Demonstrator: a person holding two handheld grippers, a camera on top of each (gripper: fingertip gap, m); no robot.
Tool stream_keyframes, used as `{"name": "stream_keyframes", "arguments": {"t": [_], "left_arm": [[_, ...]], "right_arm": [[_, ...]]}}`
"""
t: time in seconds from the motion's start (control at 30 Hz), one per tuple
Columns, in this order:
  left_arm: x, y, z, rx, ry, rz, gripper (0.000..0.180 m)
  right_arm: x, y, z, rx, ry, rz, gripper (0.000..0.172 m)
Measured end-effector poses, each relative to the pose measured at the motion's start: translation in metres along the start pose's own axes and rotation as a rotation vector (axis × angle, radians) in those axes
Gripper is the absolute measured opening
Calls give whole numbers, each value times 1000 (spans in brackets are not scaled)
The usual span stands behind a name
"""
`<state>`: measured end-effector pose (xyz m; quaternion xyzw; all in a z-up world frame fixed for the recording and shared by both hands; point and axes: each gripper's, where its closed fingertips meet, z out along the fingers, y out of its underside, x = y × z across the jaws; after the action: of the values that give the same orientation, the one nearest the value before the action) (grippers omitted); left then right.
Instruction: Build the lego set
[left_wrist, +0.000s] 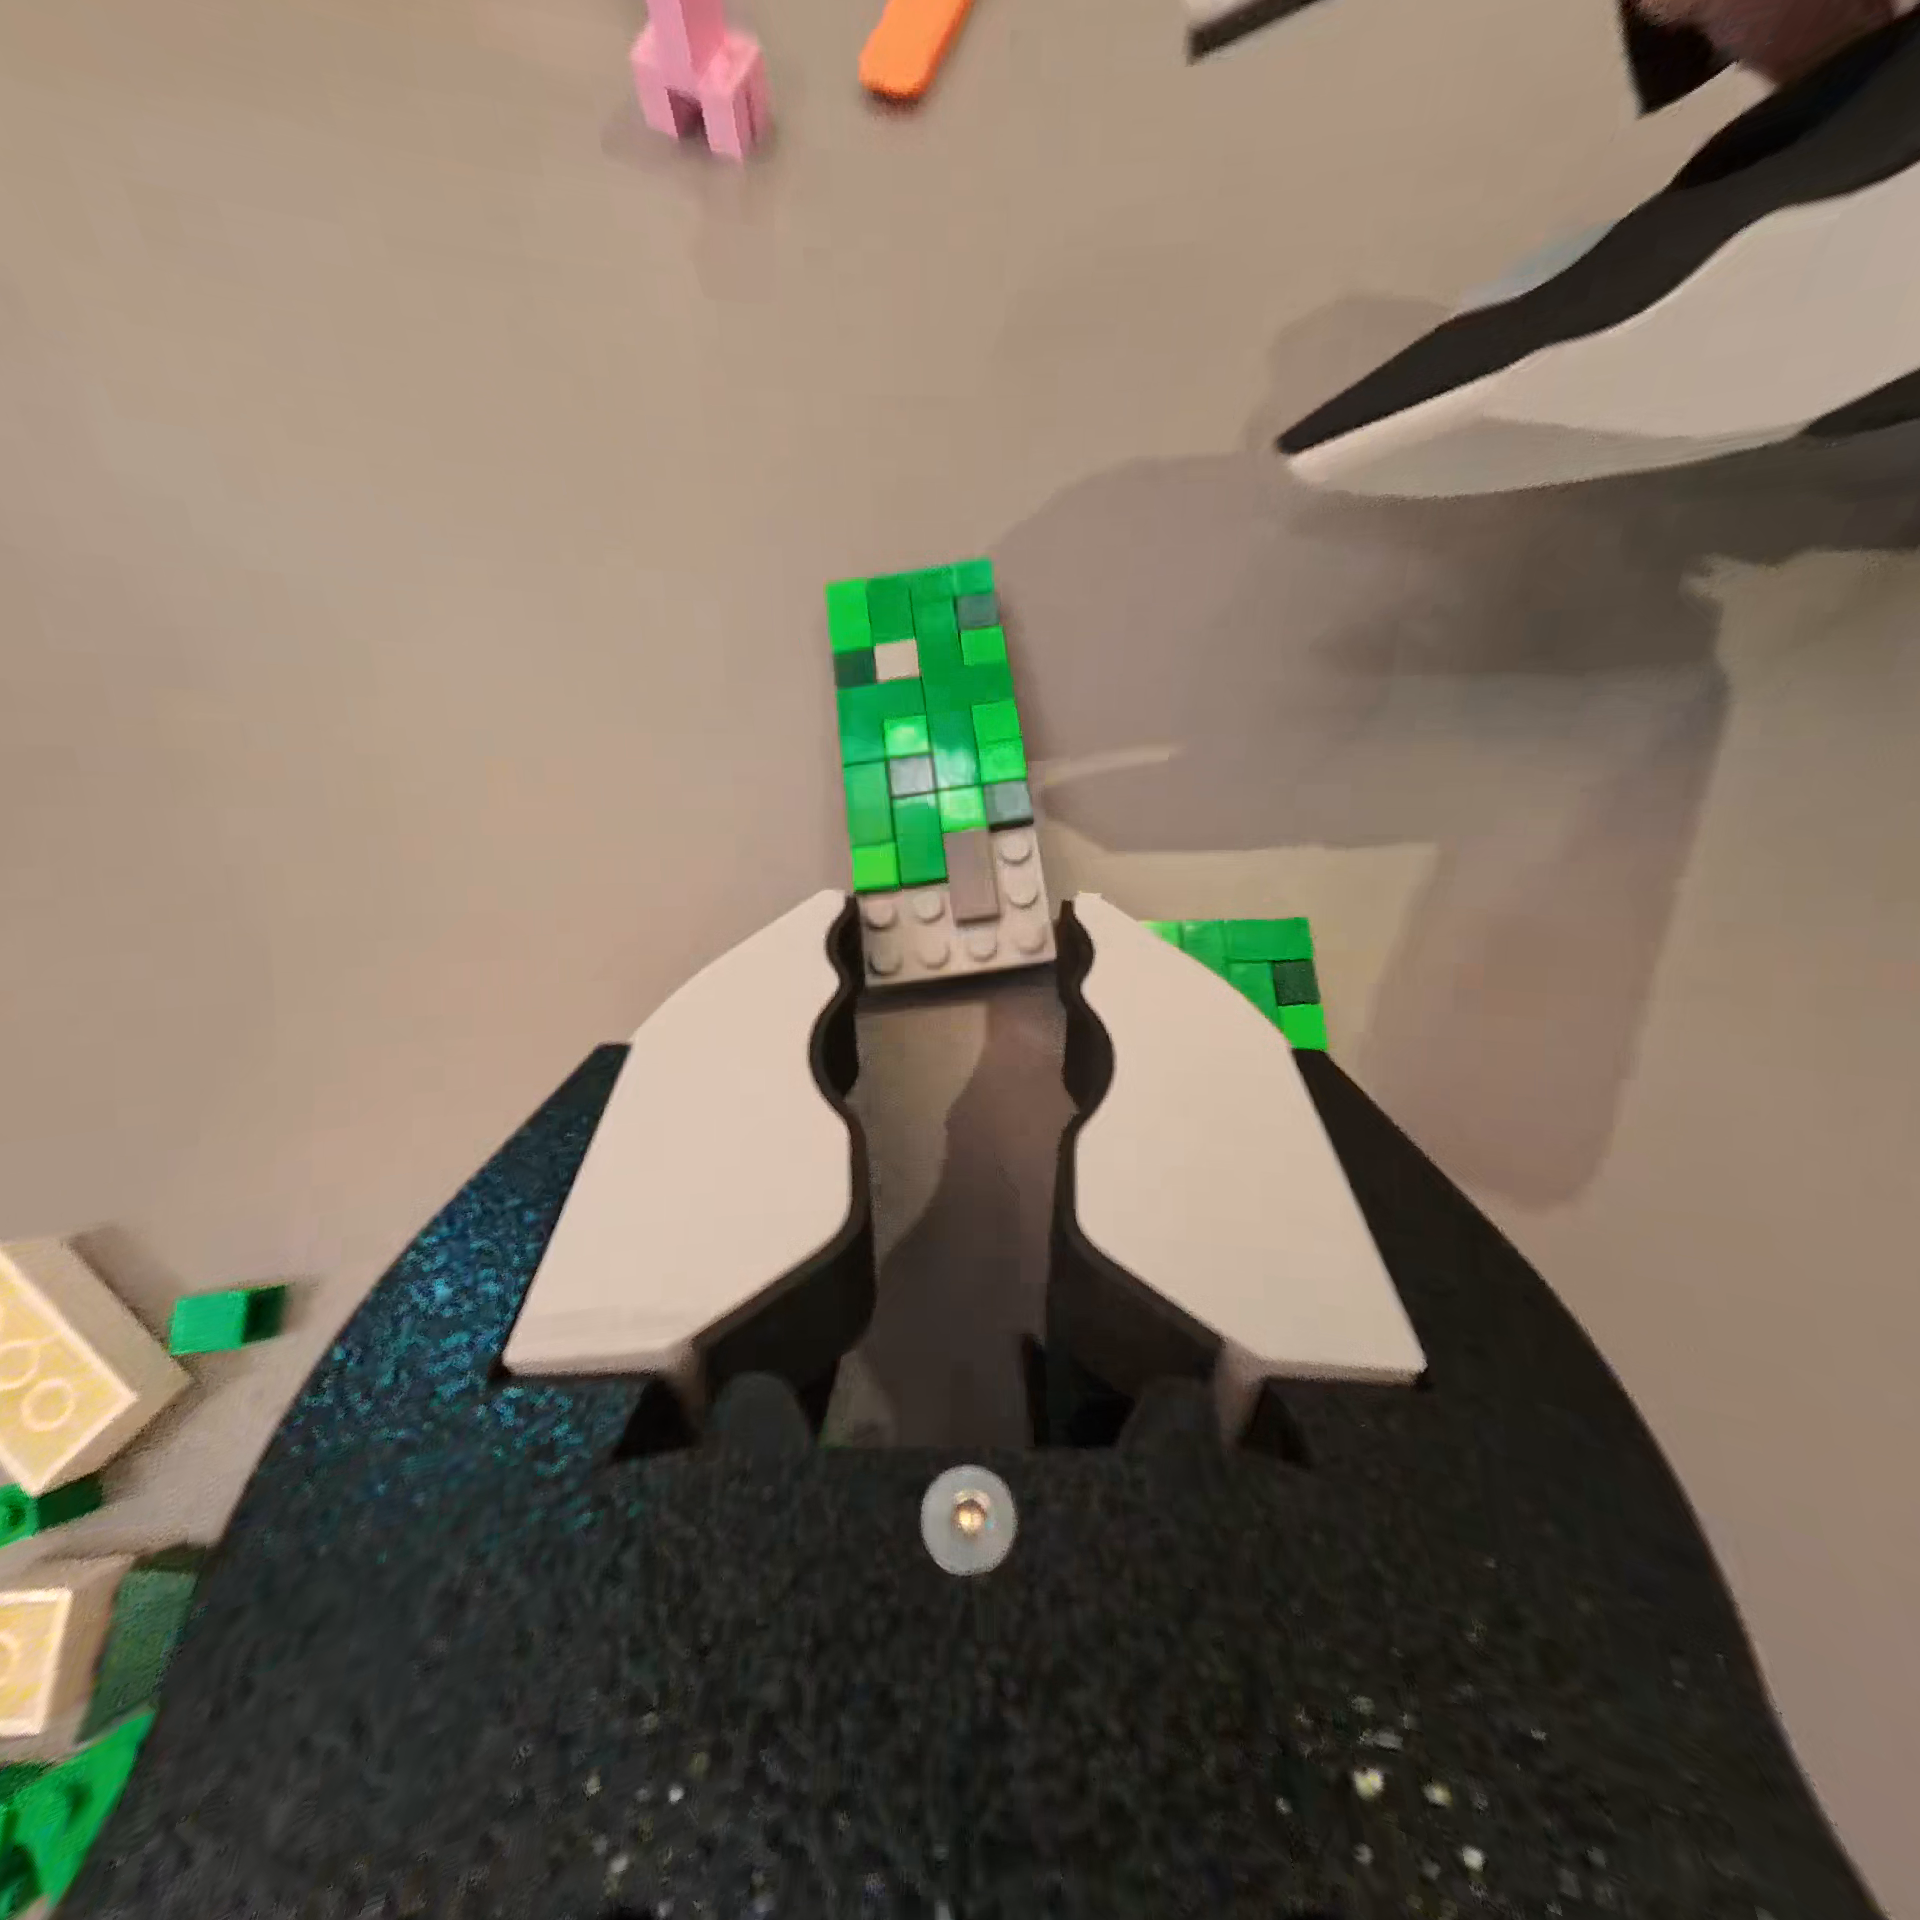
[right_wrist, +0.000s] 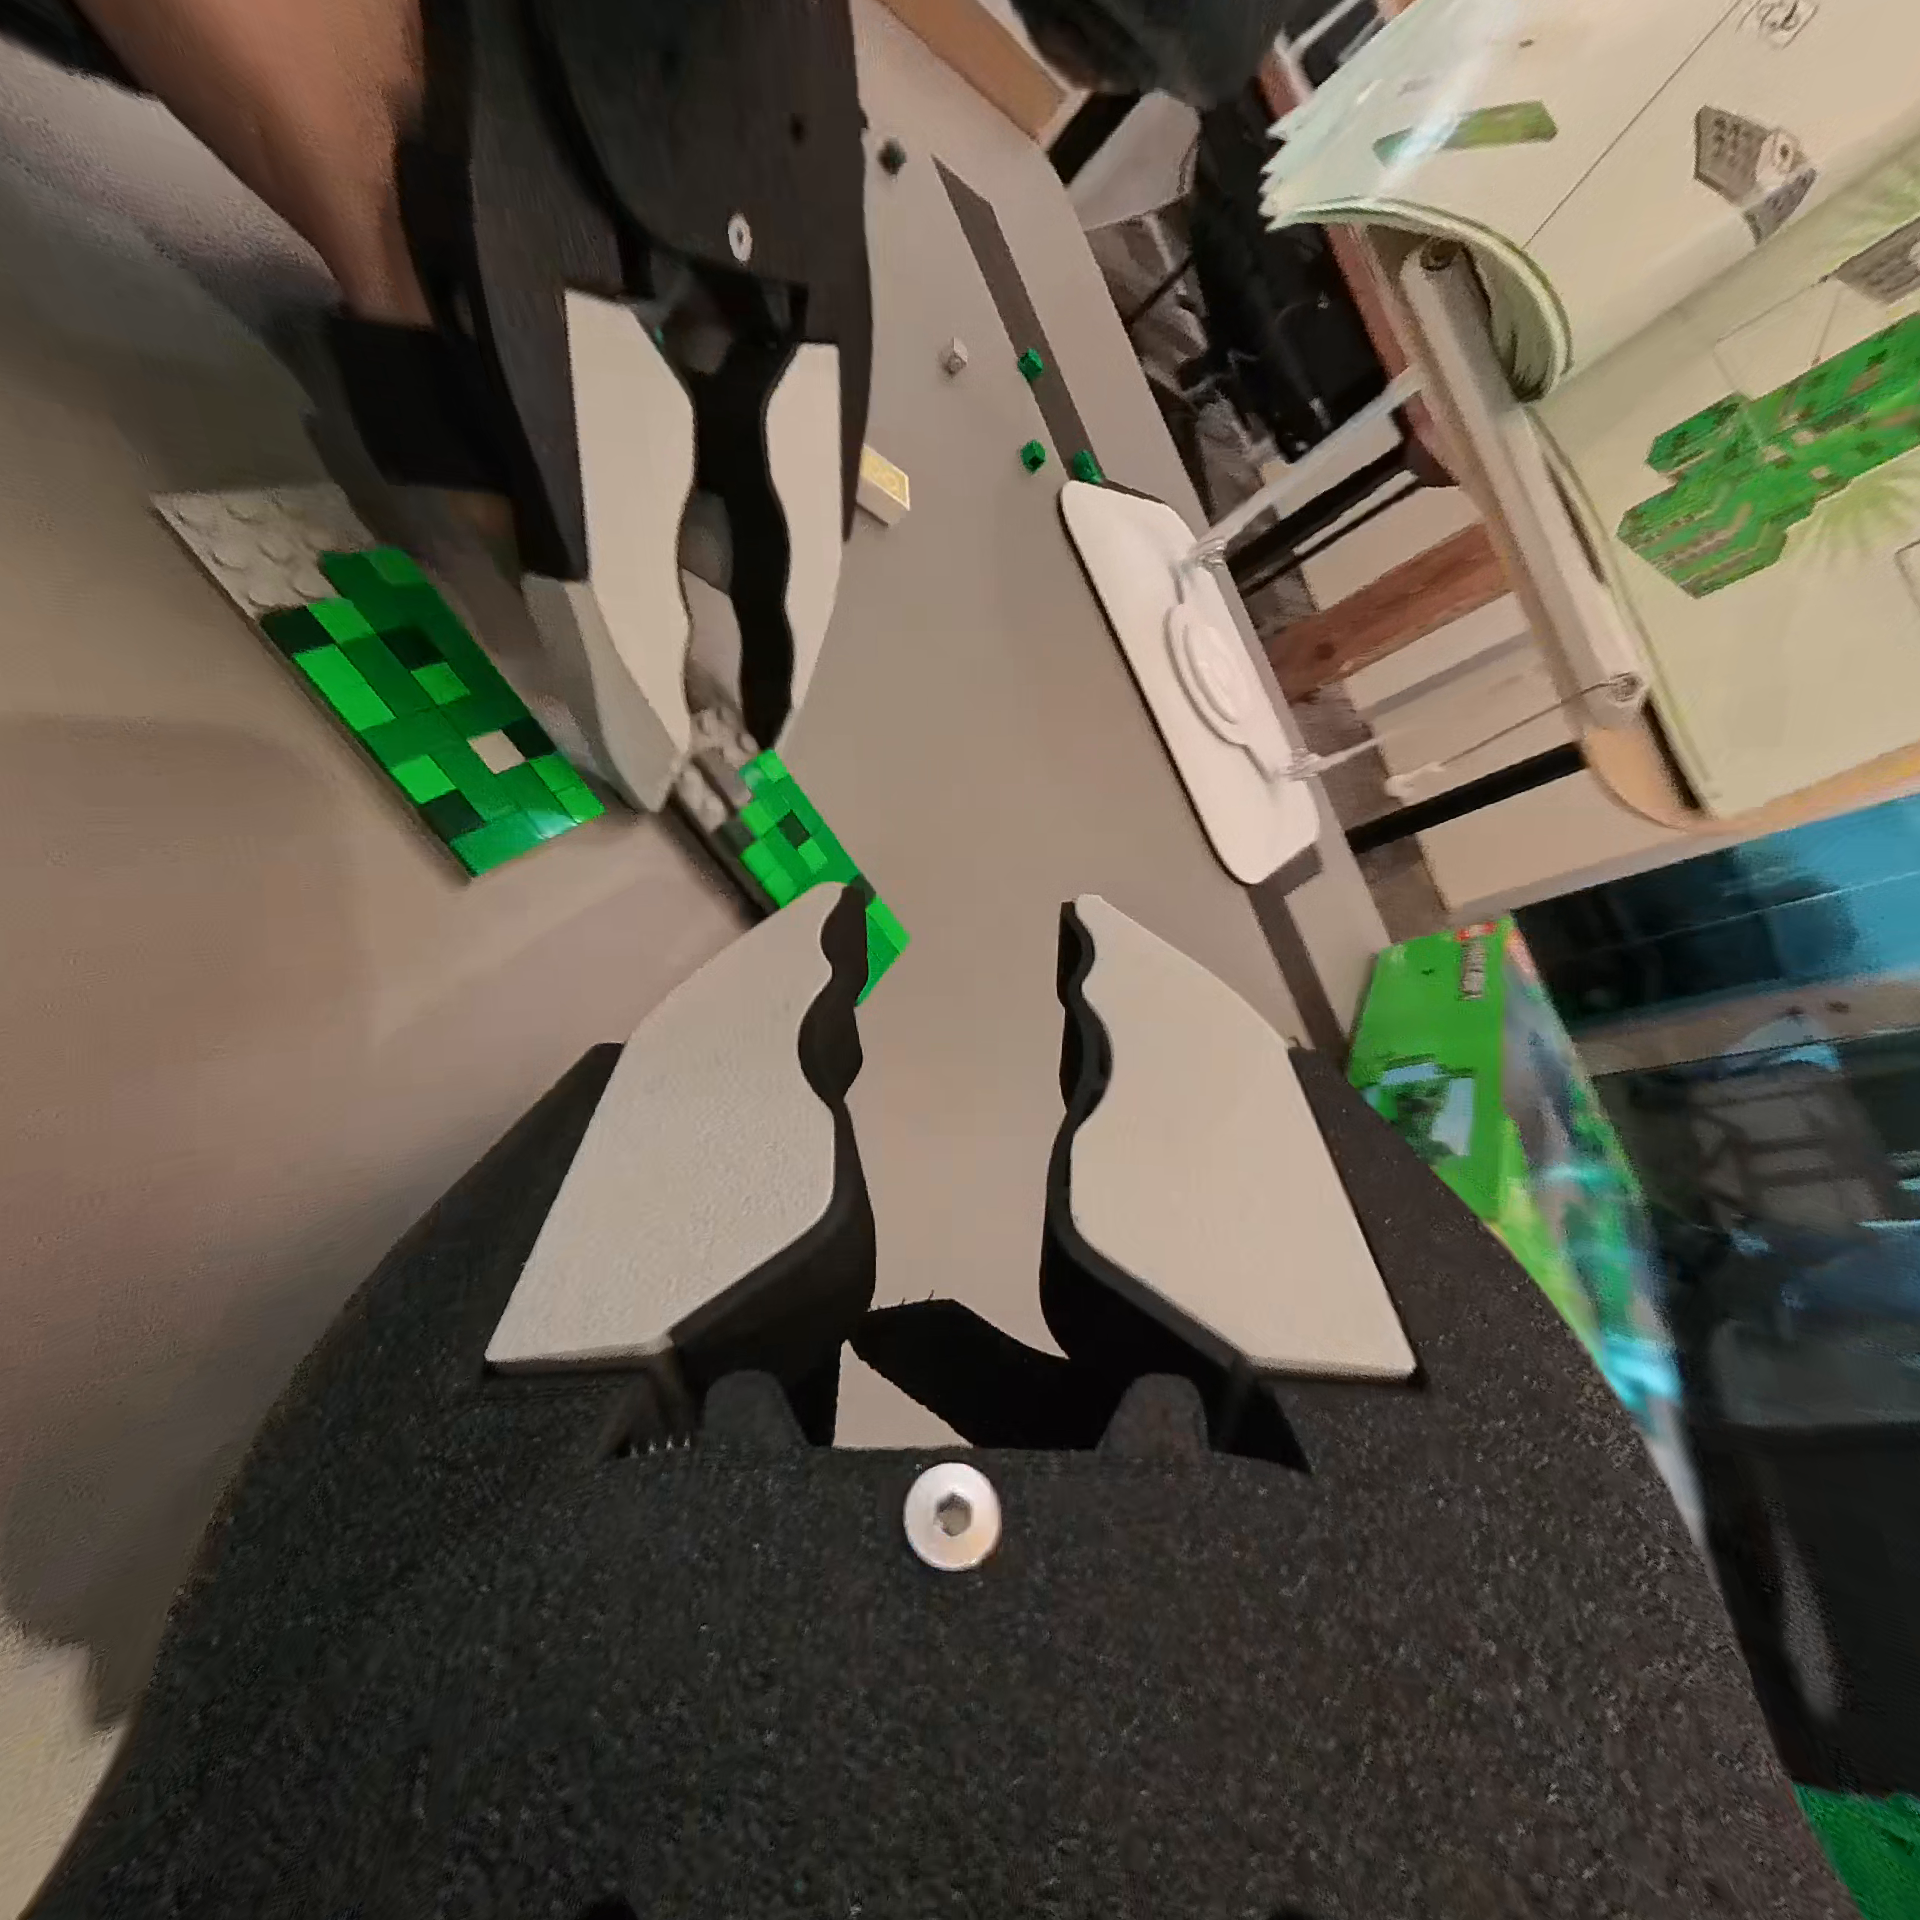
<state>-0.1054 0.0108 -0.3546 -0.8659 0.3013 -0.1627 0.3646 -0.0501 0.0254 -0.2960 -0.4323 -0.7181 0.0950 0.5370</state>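
The left gripper (left_wrist: 961, 935) pinches the bare studded end of a long grey brick plate tiled in mixed greens (left_wrist: 930, 727), its two black-lined fingers pressed against the plate's side edges, and the plate reaches away from it over the plain grey tabletop (left_wrist: 416, 520). The right gripper (right_wrist: 966, 925) is spread with only tabletop between its fingers, and its left fingertip covers the far end of that same plate. Two such green-tiled plates can be counted: the held one and a second green-tiled plate (right_wrist: 416, 686) lying flat beside the left gripper, of which the left wrist view shows only a corner past its right finger. The left wrist view alone shows a pink brick figure (left_wrist: 701, 83) and an orange flat piece (left_wrist: 914, 47) at the far edge, one loose small green brick (left_wrist: 223, 1317) and two cream studded bricks (left_wrist: 52, 1371) near its left side. The right wrist view alone shows a white oval stand base (right_wrist: 1195, 665), three tiny green pieces (right_wrist: 1034, 452) and one small grey piece (right_wrist: 954, 356) along the tabletop's edge, a green toy box (right_wrist: 1455, 1081) off the tabletop, and an open instruction booklet (right_wrist: 1714, 416) held up on the stand.
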Motion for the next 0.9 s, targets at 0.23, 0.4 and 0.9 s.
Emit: {"name": "stream_keyframes", "arguments": {"t": [0.23, 0.4, 0.9], "left_arm": [[-5, -17, -34, 172, -143, -53, 85], [-68, 1, -161, 511, -666, -49, 62], [-143, 104, -266, 674, -1010, -234, 22]], "right_arm": [[2, -11, -10, 110, -139, 251, 26], [13, -15, -7, 107, -166, 314, 24], [-29, -116, 105, 147, -485, 236, 13]]}}
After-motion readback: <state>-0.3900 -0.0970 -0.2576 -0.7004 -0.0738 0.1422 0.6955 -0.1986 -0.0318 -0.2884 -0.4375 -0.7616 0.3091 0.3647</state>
